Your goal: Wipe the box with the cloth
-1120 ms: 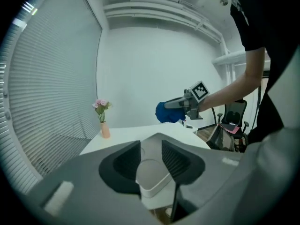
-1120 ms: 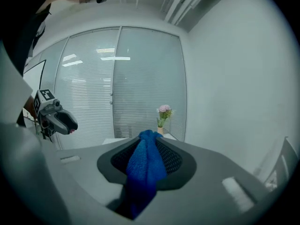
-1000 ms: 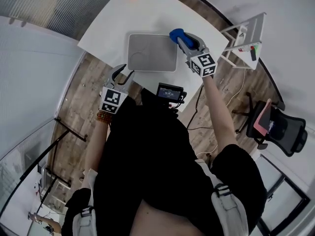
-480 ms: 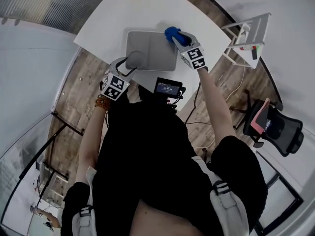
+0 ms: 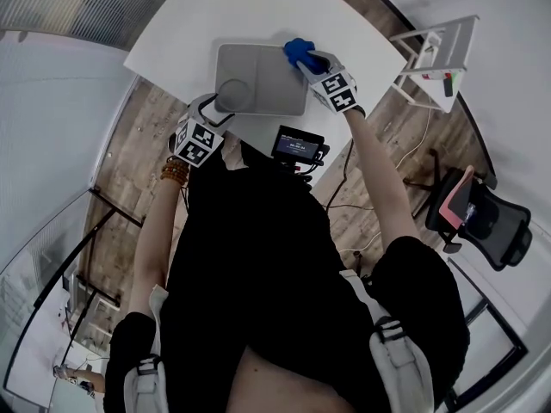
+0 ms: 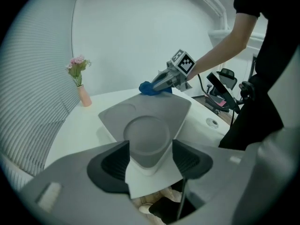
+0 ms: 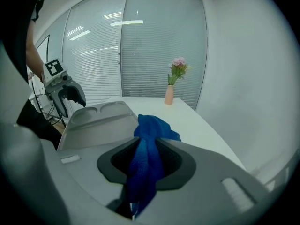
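Left gripper [image 6: 150, 159], grey with ribbed dark pads, has just been opening its jaws; they stand wide either side of one rounded corner of the box [image 6: 157, 111]. The box is smooth, grey and flat, with a round recess, on the white table [image 5: 194, 24] at upper centre. Right gripper [image 7: 147, 162] pinches the crumpled blue cloth [image 7: 151, 130] at the box's upper right corner.
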{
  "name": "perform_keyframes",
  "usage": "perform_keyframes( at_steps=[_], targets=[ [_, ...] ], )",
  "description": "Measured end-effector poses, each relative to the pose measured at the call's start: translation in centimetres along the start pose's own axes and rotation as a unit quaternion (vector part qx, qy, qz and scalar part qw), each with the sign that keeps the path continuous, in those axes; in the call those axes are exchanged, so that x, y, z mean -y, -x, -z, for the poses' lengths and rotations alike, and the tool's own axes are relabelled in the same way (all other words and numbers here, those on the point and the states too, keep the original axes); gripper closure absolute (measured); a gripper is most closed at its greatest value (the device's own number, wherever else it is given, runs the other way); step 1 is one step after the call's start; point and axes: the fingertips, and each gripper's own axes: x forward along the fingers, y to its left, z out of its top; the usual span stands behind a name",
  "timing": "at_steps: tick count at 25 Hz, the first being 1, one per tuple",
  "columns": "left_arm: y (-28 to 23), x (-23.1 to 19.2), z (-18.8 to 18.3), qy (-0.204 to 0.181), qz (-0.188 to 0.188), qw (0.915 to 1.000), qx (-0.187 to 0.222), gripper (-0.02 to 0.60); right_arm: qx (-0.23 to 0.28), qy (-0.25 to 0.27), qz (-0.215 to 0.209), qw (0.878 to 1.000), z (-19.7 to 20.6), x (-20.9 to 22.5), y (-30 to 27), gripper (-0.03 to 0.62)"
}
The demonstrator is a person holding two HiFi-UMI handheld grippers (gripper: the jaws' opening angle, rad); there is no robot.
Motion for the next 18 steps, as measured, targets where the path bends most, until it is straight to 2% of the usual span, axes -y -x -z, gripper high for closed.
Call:
perform_keyframes(
  at_steps=[8,18],
  targets=[
    [-0.4,0.6,0.5,-0.023,-0.013,0.9996,-0.010,0.189,0.002,-0.011,0.009,1.000,0.3,-0.7,0.3,0.478],
    [-0.8,0.5,0.0,-0.021,-0.041,0.9989,-0.010,0.188,0.010,-0.025,-0.005,1.000,0.9,-1.8,1.4,0.479]
  ],
)
